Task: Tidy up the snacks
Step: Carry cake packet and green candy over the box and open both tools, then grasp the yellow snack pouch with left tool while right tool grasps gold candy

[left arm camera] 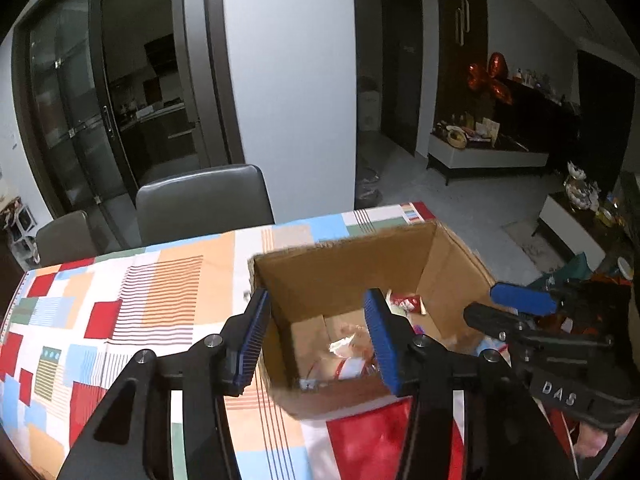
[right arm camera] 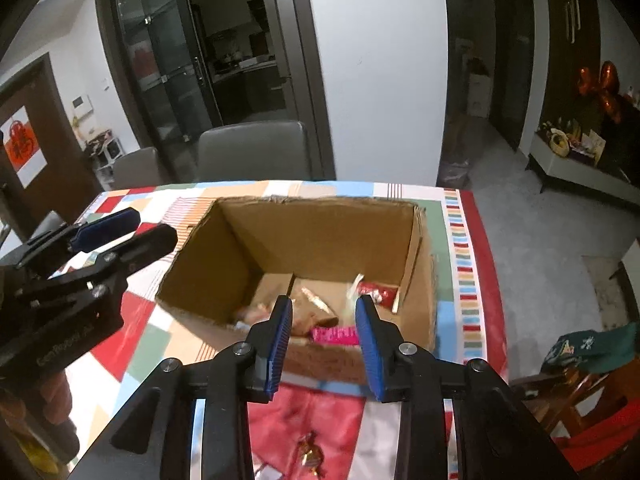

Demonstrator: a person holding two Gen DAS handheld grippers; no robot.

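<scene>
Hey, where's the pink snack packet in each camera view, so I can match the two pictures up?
Left wrist view: not visible; the near wall of the box and the right finger hide that spot.
Right wrist view: the pink packet lies on the box floor against the near wall, low centre, between the two blue fingers.
Shared landmark: the red packet in the box's far right corner.

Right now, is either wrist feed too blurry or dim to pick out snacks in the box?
Left wrist view: cardboard box smeared, its snacks mere pale shapes. Right wrist view: slightly sharper, pink packet readable, box rim soft. Both: dim room, strong fisheye bending at the edges.
</scene>
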